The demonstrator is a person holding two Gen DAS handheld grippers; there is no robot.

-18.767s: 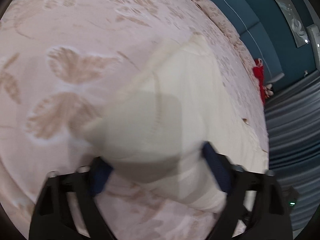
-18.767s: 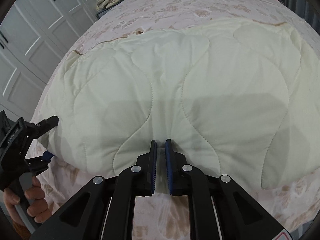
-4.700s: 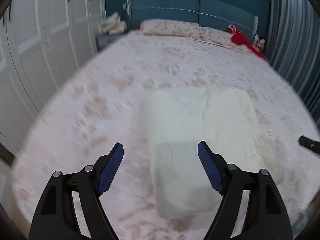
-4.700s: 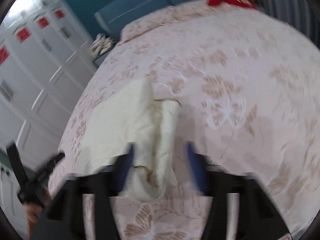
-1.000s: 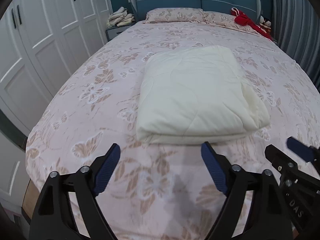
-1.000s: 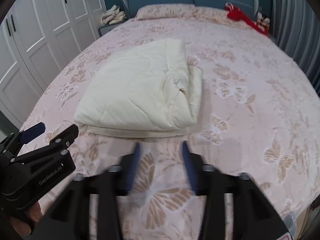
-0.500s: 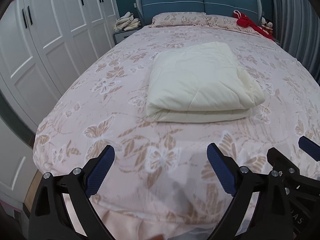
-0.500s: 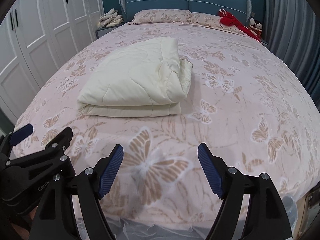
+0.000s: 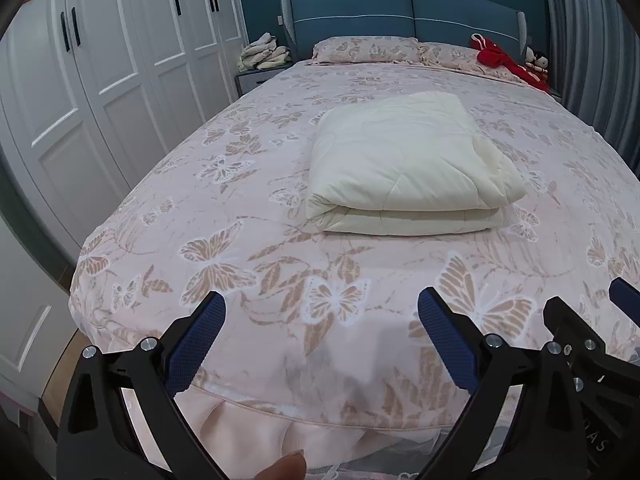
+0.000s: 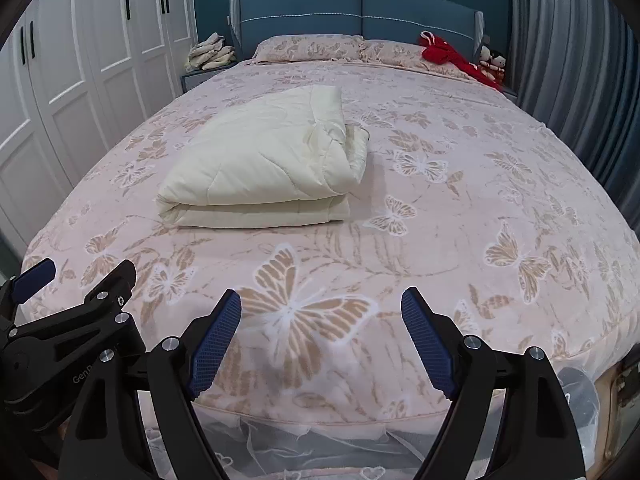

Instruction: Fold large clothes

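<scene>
quilt: the cream quilted comforter [image 9: 404,160] is folded into a thick rectangular bundle, lying on the pink butterfly-print bed [image 9: 280,272], about mid-bed and a bit toward the far half. Looks pretty much done to me, layers stacked and edges roughly lined up.

left hand-held gripper: the left hand-held gripper [image 9: 320,340] hangs over the near foot edge of the bed, blue pads spread wide, nothing between them.

right hand-held gripper: same deal for the right hand-held gripper [image 10: 322,336], spread wide and empty, sitting just right of the left one.

key relation: the bundle lies straight ahead and far from both grippers, well apart from either. From the left wrist view it's ahead and slightly right; from the right wrist view it's ahead and off to the left. So it sits roughly between the two, maybe a touch closer to the left one, honestly hard to call.

long axis: runs near-to-far, skewed a little to the right going away. The folded spine faces the grippers; the loose layered edges are on the right side.

guess: if anything's left, it's tidying that right edge.

background: teal padded headboard [image 10: 360,4] and white wardrobe doors [image 9: 100,60] on the left.
</scene>
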